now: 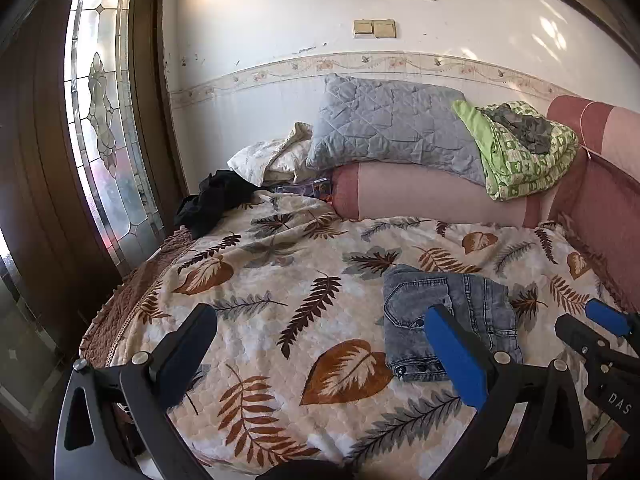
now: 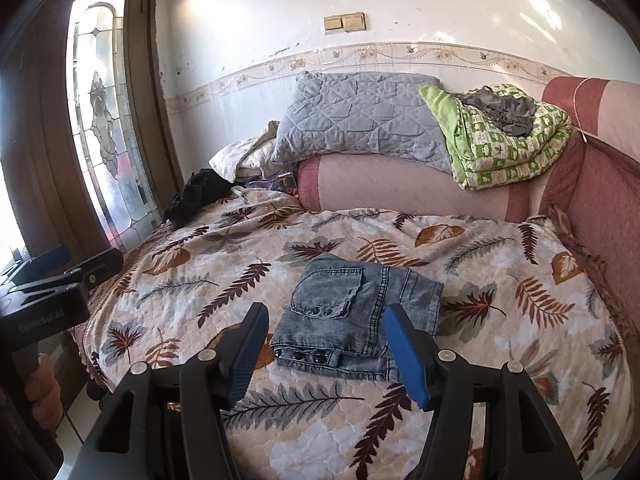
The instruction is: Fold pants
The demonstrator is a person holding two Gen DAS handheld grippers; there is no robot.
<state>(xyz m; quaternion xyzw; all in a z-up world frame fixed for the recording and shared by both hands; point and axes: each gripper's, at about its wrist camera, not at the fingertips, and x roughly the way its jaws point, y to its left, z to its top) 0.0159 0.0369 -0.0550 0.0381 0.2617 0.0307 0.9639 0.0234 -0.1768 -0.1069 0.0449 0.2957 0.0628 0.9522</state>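
Note:
The grey denim pants (image 2: pixel 360 316) lie folded into a compact rectangle on the leaf-patterned bedspread (image 2: pixel 500 280); they also show in the left wrist view (image 1: pixel 448 320). My right gripper (image 2: pixel 328 348) is open and empty, raised just in front of the pants' near edge. My left gripper (image 1: pixel 320 348) is open and empty, left of the pants over bare bedspread (image 1: pixel 280 280). The right gripper's fingers (image 1: pixel 604 320) show at the right edge of the left wrist view. The left gripper shows at the far left of the right wrist view (image 2: pixel 68 268).
A grey quilted pillow (image 2: pixel 352 116), a green patterned blanket (image 2: pixel 508 144) and a pink bolster (image 2: pixel 400 188) lie at the bed's far side. A black garment (image 2: pixel 196 196) sits at the far left corner. A wooden door with a glass pane (image 2: pixel 100 120) stands left. A pink headboard (image 2: pixel 600 184) is on the right.

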